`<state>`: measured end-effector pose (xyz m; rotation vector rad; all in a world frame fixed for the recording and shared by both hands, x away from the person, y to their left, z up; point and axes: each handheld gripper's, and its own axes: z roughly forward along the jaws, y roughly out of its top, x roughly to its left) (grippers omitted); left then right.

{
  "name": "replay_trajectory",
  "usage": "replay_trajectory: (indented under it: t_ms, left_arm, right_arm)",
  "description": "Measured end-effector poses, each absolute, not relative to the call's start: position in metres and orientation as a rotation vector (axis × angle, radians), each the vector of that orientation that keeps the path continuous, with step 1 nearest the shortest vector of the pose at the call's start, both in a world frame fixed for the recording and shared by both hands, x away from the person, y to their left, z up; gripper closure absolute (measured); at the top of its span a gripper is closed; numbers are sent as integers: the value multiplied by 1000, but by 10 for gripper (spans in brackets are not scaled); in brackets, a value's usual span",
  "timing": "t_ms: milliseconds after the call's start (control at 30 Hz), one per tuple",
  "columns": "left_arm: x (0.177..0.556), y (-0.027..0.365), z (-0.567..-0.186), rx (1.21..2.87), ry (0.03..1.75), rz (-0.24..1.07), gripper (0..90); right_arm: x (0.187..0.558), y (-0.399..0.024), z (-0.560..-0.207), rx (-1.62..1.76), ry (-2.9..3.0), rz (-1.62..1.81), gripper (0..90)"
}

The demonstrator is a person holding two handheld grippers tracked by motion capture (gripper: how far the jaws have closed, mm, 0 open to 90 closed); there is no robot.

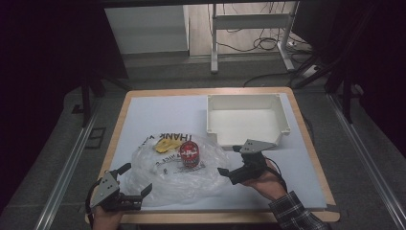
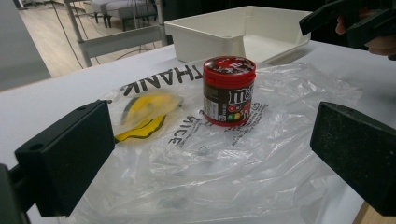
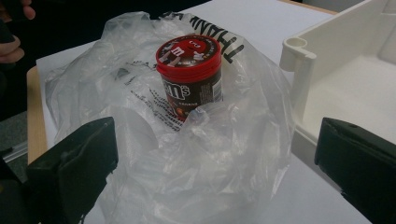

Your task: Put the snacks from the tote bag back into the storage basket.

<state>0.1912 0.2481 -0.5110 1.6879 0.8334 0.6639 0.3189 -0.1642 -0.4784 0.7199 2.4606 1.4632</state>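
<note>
Both sets of jaws stand wide apart and hold nothing. Your left gripper (image 1: pixel 128 184) sits at the near-left corner of the table (image 1: pixel 143 110), its jaws just at the near edge of the clear plastic bag (image 1: pixel 167 179); your right gripper (image 1: pixel 231 162) sits at the bag's right side, jaws aimed left toward it, not yet in contact as far as the high view shows.

In the left gripper view the bag (image 2: pixel 224 163) lies spread flat between the jaws, with the red-lidded candy jar (image 2: pixel 229 91) upright near its middle. Whether the jar stands inside the film or on top of it is hard to tell; in the right gripper view the plastic (image 3: pixel 210 154) rises in front of the jar (image 3: pixel 190 77), which suggests inside. A yellow item (image 1: pixel 166 143) lies under the film to the jar's left. The white bin (image 1: pixel 246 117) stands empty at the far right, just beyond the bag.

Judgement: approach step, before any grasp. Next move calls for you to pinch film with one gripper to hold the bag steady, then bring the other to the jar, keeping it upright. Thin film may slip or bunch.
</note>
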Motion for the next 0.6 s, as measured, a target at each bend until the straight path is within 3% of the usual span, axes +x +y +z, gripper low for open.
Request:
replay_trajectory:
  t_ms: [600]
  left_arm:
    - [191,248,-511,1686,833,665,0]
  right_arm:
    - [338,-131,-482,721,2535,1381,9]
